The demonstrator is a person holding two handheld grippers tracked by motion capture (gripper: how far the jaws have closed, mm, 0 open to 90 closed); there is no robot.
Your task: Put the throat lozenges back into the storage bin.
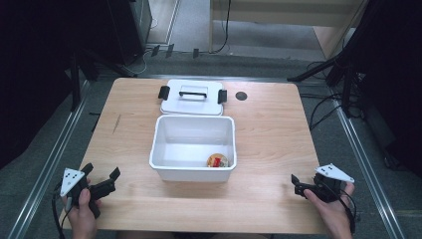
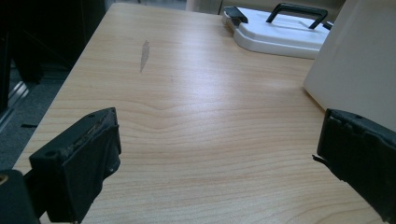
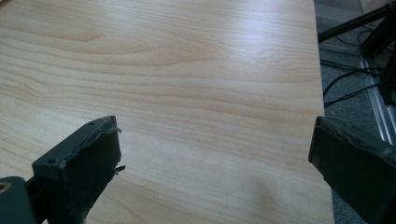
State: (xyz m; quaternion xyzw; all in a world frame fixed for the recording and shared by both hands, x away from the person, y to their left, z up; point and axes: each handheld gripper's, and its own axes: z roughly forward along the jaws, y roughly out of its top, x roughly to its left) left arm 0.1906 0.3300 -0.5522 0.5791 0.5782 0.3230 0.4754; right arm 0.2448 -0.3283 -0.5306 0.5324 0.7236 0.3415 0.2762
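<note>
Resting w/ jaws spread and empty, left hand-held gripper [image 1: 102, 180] and right hand-held gripper [image 1: 302, 185] sit on the surface [image 1: 278, 144]. Between and just ahead of them stands the open white bin [image 1: 193, 147], its lid [image 1: 192, 97] beyond. Lid prob. light, stiff, smooth plastic; best grabbed by the black handle [image 1: 193, 91].

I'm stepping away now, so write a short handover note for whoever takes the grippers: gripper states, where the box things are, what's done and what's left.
Left gripper: open, holding nothing, near the table's front left corner.
Right gripper: open, holding nothing, near the front right corner.
White box: mid-table, uncovered, with a small round red-and-yellow item in its front right corner.
Lid: lying flat just behind the box, black handle up.
Done, as things lie: item is in the box.
Left, probably: put the lid on and latch it.
</note>
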